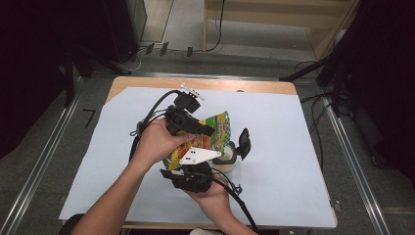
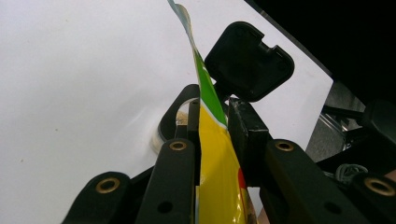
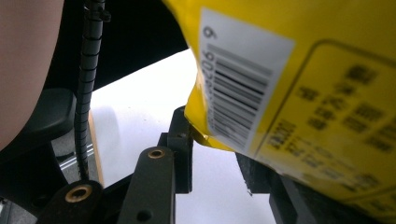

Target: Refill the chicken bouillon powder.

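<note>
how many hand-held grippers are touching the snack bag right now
2. The left hand-held gripper pinches the yellow and green snack bag edge between its jaws. The right hand-held gripper reaches in beneath the bag, low at its barcode corner.

Yellow-and-green packet (image 1: 215, 131) with black-striped white barcode, white sheet (image 1: 284, 147)

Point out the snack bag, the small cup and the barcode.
snack bag (image 1: 218, 128): high view, its printed front.
small cup (image 1: 226, 159): high view, its rim.
barcode (image 3: 236, 91): right gripper view, middle of its stripes.
</note>
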The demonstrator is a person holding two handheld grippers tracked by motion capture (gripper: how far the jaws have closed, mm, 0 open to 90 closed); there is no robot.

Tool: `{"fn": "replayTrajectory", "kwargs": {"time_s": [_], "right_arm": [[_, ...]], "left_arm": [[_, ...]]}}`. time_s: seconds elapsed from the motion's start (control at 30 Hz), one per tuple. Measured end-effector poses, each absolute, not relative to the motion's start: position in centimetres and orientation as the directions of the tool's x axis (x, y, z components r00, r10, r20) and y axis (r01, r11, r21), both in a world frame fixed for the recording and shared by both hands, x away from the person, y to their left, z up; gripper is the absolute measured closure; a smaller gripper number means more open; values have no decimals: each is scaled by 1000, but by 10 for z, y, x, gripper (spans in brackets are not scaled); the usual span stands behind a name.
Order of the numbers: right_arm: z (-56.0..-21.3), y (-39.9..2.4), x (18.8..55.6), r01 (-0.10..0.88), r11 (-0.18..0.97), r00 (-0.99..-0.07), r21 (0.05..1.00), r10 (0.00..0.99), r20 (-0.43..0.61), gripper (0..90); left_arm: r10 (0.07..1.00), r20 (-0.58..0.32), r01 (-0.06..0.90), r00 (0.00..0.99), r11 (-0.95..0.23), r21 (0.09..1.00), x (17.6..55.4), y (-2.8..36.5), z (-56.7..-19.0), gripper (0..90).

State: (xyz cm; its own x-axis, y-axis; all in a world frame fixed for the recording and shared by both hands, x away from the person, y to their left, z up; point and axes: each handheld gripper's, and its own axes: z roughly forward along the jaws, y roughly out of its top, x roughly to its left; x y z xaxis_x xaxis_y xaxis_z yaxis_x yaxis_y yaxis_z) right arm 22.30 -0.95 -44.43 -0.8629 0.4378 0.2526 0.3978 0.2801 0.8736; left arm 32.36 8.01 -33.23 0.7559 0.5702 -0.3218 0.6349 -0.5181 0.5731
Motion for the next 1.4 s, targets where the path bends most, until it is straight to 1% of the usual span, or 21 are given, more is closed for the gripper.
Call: {"fn": "replayTrajectory", "kwargs": {"time_s": [0.37,0.57,1.4], "right_arm": [[-447,-9,223,408,272,-857,871,442,263,702],[-444,-10,222,407,271,-860,872,435,266,703],[-445,-10,222,410,272,-858,871,440,266,703]], "left_arm": [[570,-316,633,759,-529,566,323,78,-334,799],[572,-337,648,748,-517,559,327,80,-336,798],[574,-322,639,753,-519,568,326,78,-335,798]]}}
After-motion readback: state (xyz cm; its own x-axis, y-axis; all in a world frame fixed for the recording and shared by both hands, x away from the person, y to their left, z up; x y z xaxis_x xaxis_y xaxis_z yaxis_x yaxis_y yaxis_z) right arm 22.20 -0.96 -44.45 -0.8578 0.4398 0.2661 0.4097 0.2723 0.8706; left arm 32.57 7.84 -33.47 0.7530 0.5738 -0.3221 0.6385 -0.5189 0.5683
